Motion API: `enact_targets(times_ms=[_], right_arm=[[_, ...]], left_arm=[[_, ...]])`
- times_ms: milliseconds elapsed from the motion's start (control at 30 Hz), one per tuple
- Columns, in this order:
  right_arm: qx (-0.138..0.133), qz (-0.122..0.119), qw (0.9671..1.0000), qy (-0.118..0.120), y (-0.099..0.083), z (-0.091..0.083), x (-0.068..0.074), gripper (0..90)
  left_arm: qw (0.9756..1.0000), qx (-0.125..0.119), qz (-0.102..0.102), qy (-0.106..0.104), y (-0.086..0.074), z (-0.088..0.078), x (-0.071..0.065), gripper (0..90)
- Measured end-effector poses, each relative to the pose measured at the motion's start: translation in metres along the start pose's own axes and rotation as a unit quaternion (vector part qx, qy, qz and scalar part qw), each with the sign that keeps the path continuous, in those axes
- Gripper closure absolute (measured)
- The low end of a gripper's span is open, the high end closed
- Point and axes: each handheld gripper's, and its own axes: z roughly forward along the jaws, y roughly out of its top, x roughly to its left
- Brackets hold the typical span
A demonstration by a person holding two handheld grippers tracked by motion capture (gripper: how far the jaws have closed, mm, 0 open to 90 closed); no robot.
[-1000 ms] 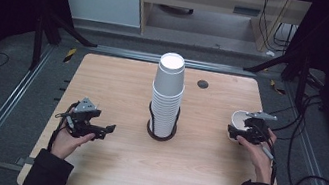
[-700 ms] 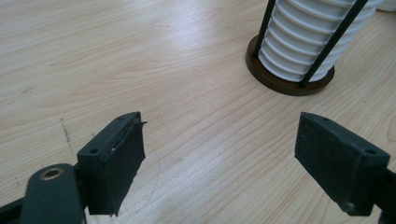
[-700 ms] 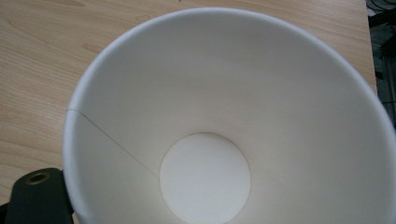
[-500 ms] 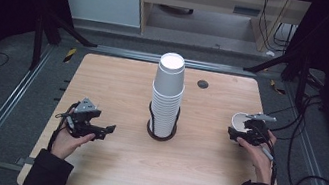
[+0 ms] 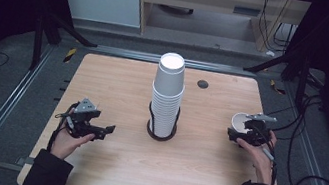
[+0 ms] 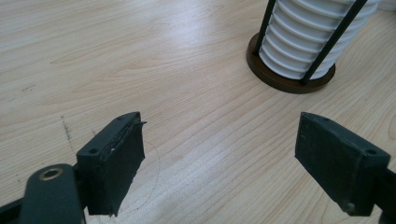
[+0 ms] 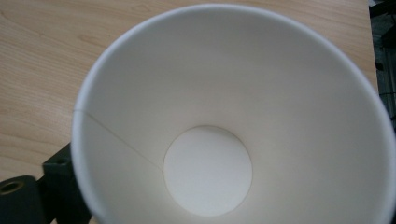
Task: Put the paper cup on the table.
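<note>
A tall stack of white paper cups (image 5: 167, 95) stands in a black wire holder on a round base (image 6: 289, 79) at the middle of the wooden table (image 5: 105, 163). My left gripper (image 5: 95, 129) hovers low over the table's left side, open, its two black pads (image 6: 112, 163) wide apart with bare wood between them. At the right edge, my right gripper (image 5: 247, 131) is shut on a single white paper cup (image 5: 240, 121). That cup (image 7: 233, 121) sits mouth-up close to the camera in the right gripper view, and hides most of the jaws.
A small dark round hole (image 5: 203, 84) marks the table's far right part. Metal rails (image 5: 9, 97) run along both sides of the table, with cables (image 5: 309, 182) on the floor at the right. Cabinets stand behind the table.
The right gripper with its cup has sunk slightly and shifted a little. The left gripper and the stack have stayed where they were.
</note>
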Motion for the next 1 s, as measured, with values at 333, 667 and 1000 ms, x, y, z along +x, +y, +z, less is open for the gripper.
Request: enact_targets(times_ms=[333, 667, 1000], right_arm=[[0.009, -0.003, 0.9999, -0.008, -0.006, -0.017, 0.008, 2.5], [0.009, 0.010, 0.9999, 0.001, -0.018, -0.034, 0.014, 2.1], [0.004, 0.002, 1.0000, 0.003, -0.037, -0.058, 0.023, 2.4]], left_arm=[[0.9999, -0.006, -0.002, 0.012, 0.000, -0.011, 0.002, 14.7], [0.9998, -0.010, -0.010, 0.015, -0.002, -0.020, 0.005, 14.3], [0.9995, -0.001, -0.021, 0.025, -0.008, -0.023, 0.013, 14.0]])
